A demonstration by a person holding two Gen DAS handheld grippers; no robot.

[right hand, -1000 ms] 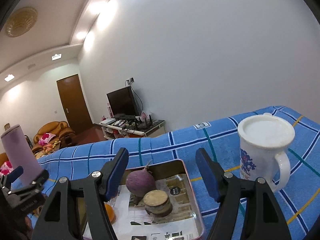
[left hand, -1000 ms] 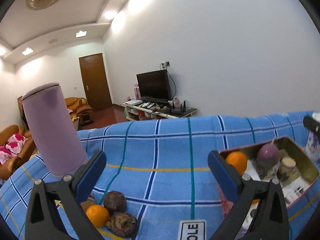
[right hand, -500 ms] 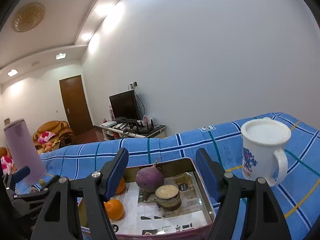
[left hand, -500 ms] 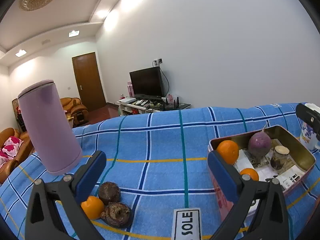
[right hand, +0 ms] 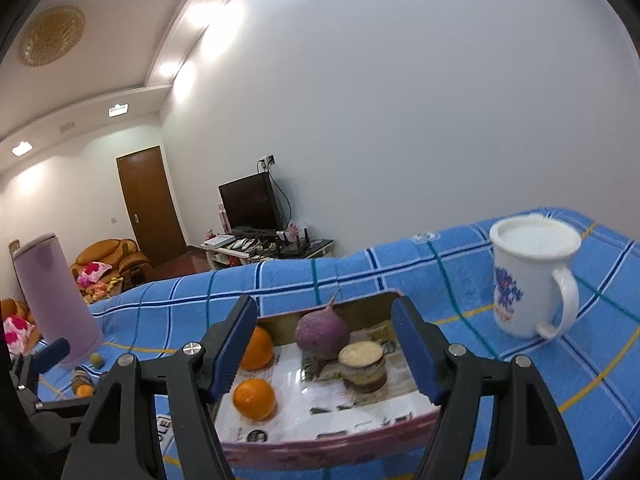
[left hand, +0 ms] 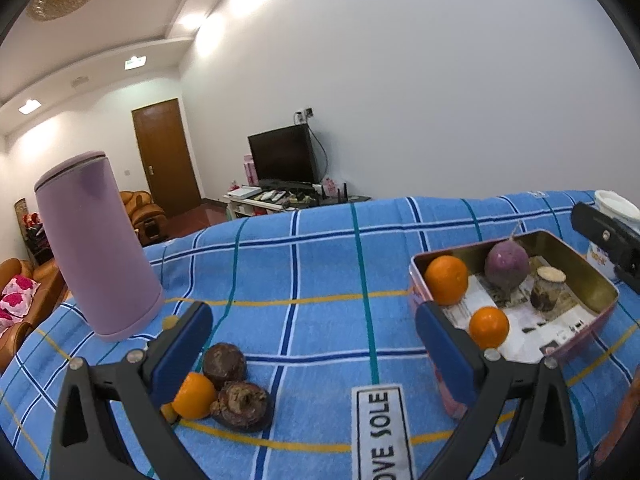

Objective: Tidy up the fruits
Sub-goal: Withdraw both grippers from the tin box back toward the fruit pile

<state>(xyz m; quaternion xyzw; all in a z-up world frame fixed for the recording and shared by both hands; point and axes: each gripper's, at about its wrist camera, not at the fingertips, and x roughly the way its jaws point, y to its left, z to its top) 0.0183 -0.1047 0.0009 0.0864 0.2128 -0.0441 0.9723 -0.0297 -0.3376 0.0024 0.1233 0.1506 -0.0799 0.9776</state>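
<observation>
A pink metal tin (left hand: 579, 276) lies on the blue checked cloth and holds two oranges (left hand: 446, 280), a purple round root (left hand: 507, 266) and a cut brown piece (left hand: 547, 290). Left of it on the cloth lie a loose orange (left hand: 194, 396) and two dark brown fruits (left hand: 242, 400). My left gripper (left hand: 314, 344) is open and empty, its left finger just above that pile. My right gripper (right hand: 326, 344) is open and empty, hovering over the near side of the tin (right hand: 320, 444), with the root (right hand: 322, 332) and an orange (right hand: 255, 399) seen between its fingers.
A tall lilac tumbler (left hand: 96, 244) stands at the back left of the cloth. A white mug (right hand: 532, 276) with a blue print stands right of the tin. Beyond the table are a door, a television and sofas.
Both views have drawn back from the table. The tin shows more fully, with a second orange now visible in it. The loose fruit pile has shifted right in the left view. Both grippers stay open.
</observation>
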